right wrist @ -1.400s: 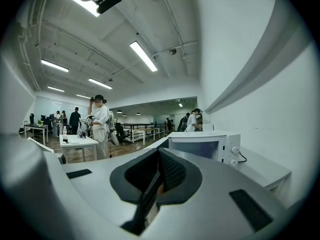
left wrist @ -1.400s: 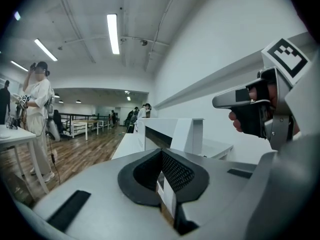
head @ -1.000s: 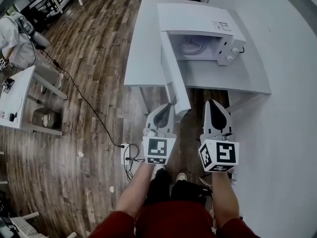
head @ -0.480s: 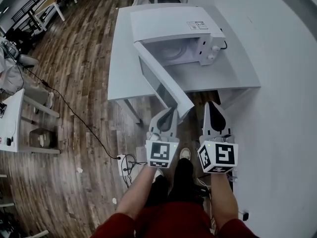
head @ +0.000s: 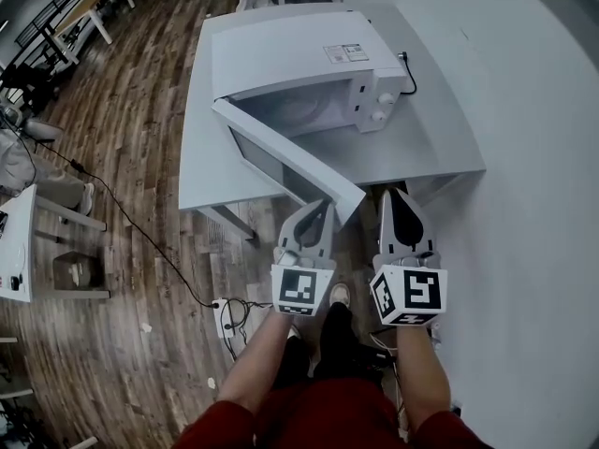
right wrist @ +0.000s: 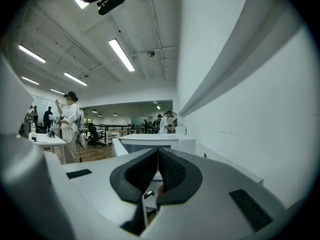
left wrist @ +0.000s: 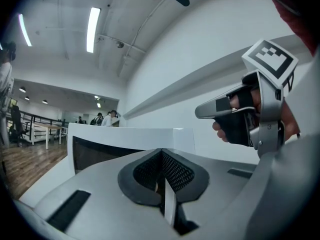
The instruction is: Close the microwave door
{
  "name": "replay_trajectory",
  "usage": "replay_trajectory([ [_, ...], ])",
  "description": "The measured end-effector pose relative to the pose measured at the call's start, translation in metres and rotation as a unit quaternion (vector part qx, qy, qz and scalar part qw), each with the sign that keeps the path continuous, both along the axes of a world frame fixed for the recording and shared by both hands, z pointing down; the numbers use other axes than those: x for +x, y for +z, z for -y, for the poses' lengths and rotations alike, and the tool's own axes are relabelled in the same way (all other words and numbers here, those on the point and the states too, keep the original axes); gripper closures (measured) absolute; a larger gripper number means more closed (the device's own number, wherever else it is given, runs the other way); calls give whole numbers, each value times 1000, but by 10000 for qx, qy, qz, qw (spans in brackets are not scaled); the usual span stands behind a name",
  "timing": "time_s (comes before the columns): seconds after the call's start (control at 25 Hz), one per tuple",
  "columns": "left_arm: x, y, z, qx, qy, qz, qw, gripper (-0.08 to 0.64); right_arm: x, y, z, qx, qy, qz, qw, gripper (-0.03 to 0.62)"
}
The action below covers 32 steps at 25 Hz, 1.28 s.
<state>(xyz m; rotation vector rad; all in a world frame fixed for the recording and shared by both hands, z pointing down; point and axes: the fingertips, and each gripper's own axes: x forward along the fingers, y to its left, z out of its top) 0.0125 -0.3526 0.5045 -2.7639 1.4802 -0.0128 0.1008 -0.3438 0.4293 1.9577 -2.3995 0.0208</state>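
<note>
The microwave [head: 309, 59] sits on the white counter [head: 426, 134], towards its far side. Its door [head: 281, 162] hangs wide open, swung out to the near left past the counter's near edge, over the wooden floor [head: 122, 166]. The left claw [head: 320, 206] has its jaws pressed together with nothing between them. Its tip is just beside the door's free end, though contact cannot be made out. The right claw [head: 397, 199] is likewise closed and empty, and it hovers near the counter's near edge, to the right of the door.
</note>
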Motion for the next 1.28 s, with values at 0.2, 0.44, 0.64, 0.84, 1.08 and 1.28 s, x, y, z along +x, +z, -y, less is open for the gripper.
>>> replay_trajectory([
  [0.2, 23, -4, 27, 39, 10, 56, 10000, 534, 22, -1, 28, -34, -37, 76, 10000, 565],
  [0.44, 50, 0, 59, -9, -123, 127, 9998, 534, 43, 2, 65, -58, -200, 124, 9997, 565],
  [0.64, 65, -2, 93, -43, -419, 173, 9990, 534, 63, 1, 93, -48, -346, 164, 9993, 565],
  [0.84, 75, -9, 124, 6, -690, 172, 9975, 534, 76, -1, 116, -37, -530, 159, 9985, 565],
  [1.08, 77, -7, 165, -25, -844, 206, 9962, 534, 85, 3, 147, -80, -590, 141, 9981, 565],
  [1.28, 75, -4, 198, -24, -871, 194, 9960, 534, 82, 4, 177, -75, -570, 97, 9983, 565],
])
